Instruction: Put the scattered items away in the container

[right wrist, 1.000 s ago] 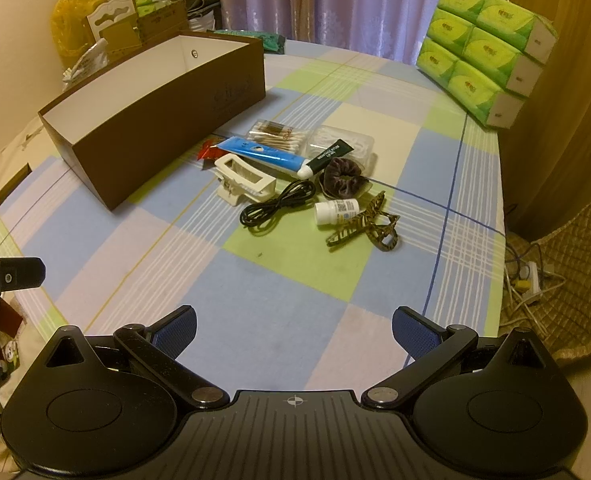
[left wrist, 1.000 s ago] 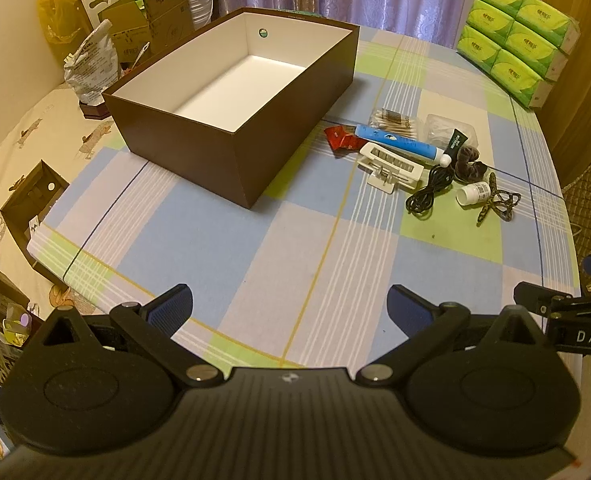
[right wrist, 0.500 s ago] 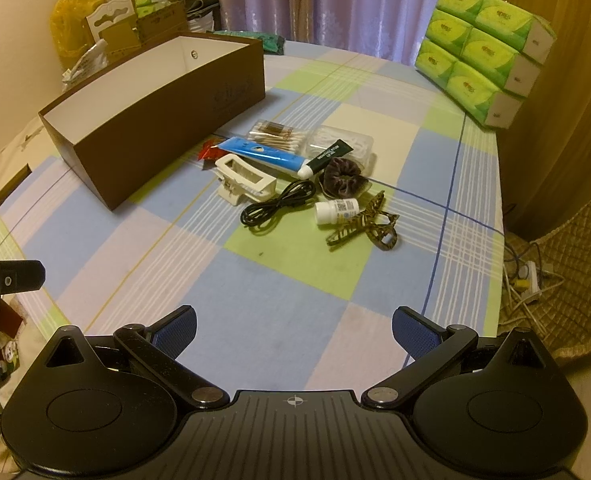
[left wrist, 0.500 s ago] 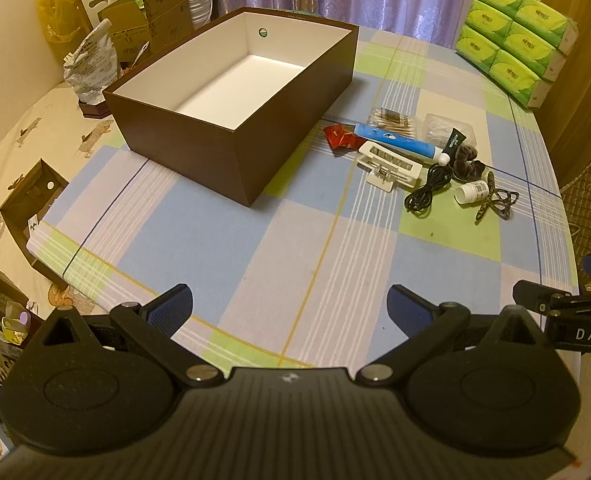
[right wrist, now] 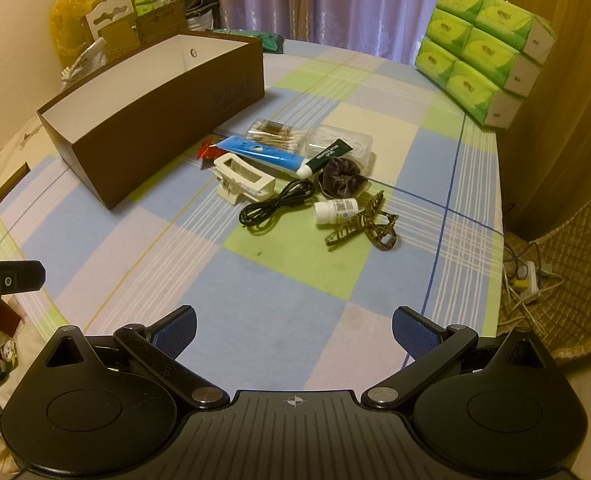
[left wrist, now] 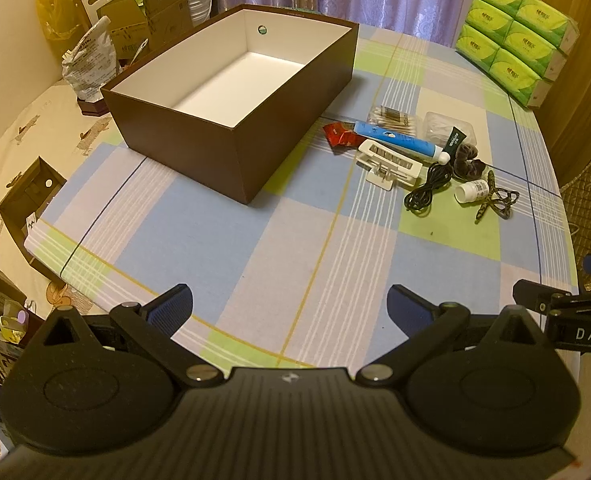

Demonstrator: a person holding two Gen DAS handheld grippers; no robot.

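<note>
A brown box [left wrist: 199, 148] with a white inside stands empty on the checked tablecloth; the right wrist view shows the box [right wrist: 167, 120] from its side. Right of it lies a cluster: blue tube [right wrist: 263, 152], white clip [right wrist: 243, 178], black cable [right wrist: 275, 204], small white bottle [right wrist: 335, 210], patterned hair claw [right wrist: 363, 228], dark scrunchie [right wrist: 341, 178], cotton swabs [right wrist: 277, 132], red packet [left wrist: 337, 134]. My left gripper [left wrist: 289, 304] is open over the near table edge, holding nothing. My right gripper [right wrist: 293, 330] is open too, well short of the cluster.
Green tissue packs [right wrist: 483, 68] are stacked at the far right corner of the table. Cardboard boxes and a yellow bag [left wrist: 55, 12] crowd the far left. A wicker basket and a power strip [right wrist: 523, 280] sit on the floor to the right.
The left wrist view has drifted back slightly, so the box and cluster sit a little farther off. The right wrist view is almost unchanged. Both grippers stay open.
</note>
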